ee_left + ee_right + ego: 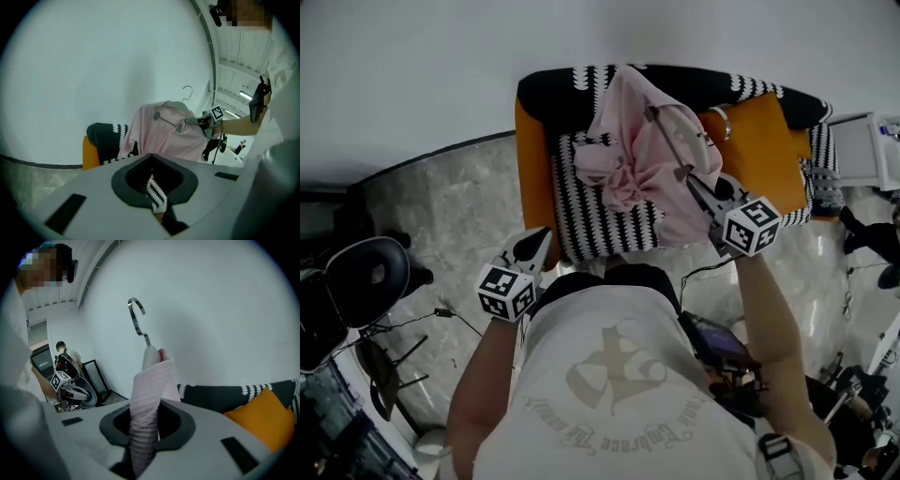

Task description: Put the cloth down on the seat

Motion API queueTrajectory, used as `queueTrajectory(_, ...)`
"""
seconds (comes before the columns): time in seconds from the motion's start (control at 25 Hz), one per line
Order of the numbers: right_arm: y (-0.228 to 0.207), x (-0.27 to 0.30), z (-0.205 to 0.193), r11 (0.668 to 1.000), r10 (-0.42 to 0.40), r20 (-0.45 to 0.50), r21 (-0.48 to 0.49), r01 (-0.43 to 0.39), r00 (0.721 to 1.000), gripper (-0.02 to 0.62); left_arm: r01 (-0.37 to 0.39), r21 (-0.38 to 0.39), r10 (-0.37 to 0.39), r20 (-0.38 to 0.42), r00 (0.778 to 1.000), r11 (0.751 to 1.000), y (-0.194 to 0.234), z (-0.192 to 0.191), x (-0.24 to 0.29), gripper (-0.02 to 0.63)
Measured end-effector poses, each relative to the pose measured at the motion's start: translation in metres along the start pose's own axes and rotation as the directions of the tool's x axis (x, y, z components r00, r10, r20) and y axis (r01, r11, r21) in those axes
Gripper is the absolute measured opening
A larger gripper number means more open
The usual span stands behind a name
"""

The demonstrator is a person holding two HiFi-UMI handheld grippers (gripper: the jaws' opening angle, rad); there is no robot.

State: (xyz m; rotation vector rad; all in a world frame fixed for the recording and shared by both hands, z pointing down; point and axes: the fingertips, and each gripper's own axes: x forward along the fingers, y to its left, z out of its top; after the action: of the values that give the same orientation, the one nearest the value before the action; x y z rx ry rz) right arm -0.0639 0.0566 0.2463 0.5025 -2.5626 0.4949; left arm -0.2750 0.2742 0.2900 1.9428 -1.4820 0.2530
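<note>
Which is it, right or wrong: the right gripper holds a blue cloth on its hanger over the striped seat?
Wrong: the cloth is pink, not blue, as the right gripper view shows. The right gripper does hold it on its hanger over the striped seat.

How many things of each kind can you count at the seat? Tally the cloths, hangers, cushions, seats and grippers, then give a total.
cloth: 1
hanger: 1
cushion: 1
seat: 1
grippers: 2, the left gripper and the right gripper
Total: 6
</note>
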Motion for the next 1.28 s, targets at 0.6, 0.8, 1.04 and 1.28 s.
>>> queueTrajectory(0.6, -0.078, 0.047, -0.089, 0.997, -0.037, -0.127, 0.067, 0.046, 0.991, 0.080, 0.001, 0.002, 0.000, -0.139, 0.990, 1.000, -0.030, 0.002, 0.055, 0.011)
queueTrajectory(0.8, -0.108, 0.051, -0.117, 0.992, -0.049, -0.136, 0.105, 0.063, 0.989, 0.080, -0.002, 0.006, 0.003, -0.184, 0.983, 1.000, -0.039, 0.005, 0.081, 0.011)
queueTrajectory(1.04, -0.144, 0.052, -0.158, 0.994, -0.048, -0.187, 0.083, 0.065, 0.981, 0.078, 0.016, 0.014, -0.012, -0.234, 0.972, 1.000, -0.055, 0.003, 0.121, 0.011)
queueTrajectory(1.28, -0.145, 0.074, -0.197, 0.994, -0.048, -0.238, 0.082, 0.069, 0.970, 0.078, 0.048, 0.014, -0.043, -0.263, 0.964, 0.999, -0.048, -0.003, 0.139, 0.011)
